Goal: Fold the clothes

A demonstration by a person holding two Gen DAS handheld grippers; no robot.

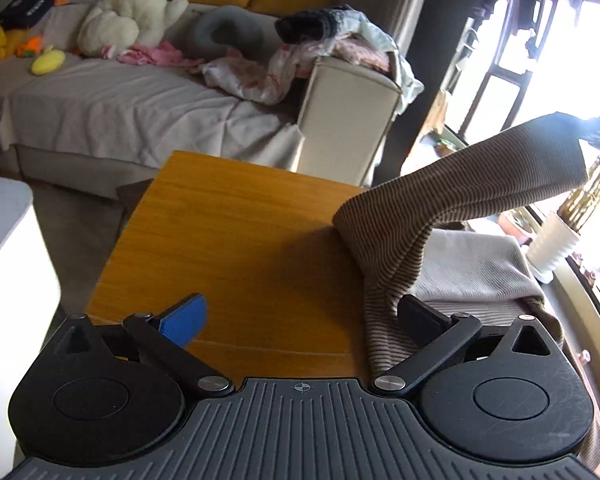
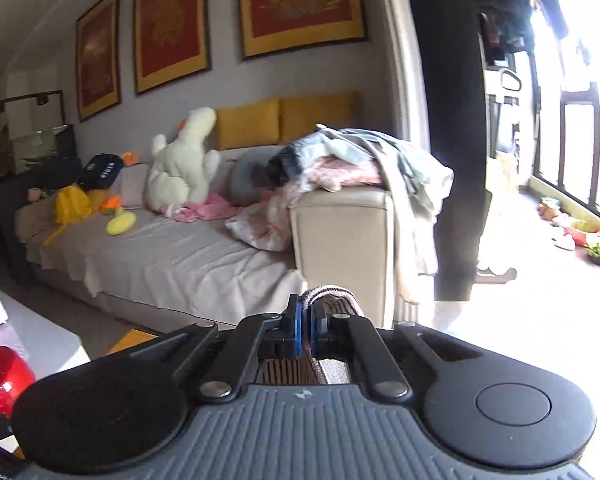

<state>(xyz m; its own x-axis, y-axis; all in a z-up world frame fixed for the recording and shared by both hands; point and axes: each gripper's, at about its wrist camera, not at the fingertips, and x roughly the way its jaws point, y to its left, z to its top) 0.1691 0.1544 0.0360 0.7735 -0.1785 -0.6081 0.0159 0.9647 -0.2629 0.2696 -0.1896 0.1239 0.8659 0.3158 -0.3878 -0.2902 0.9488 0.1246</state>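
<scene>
A brown striped garment stretches from the right edge of the wooden table up to the upper right, where my right gripper holds it. My left gripper is open just above the table; its right finger touches the hanging cloth, its blue-padded left finger is free. In the right wrist view my right gripper is shut on a bunched edge of the striped garment, raised well above the table.
A grey folded garment lies at the table's right side. A white vase stands beyond it. A sofa with plush toys and a clothes pile is behind the table. A white box stands left.
</scene>
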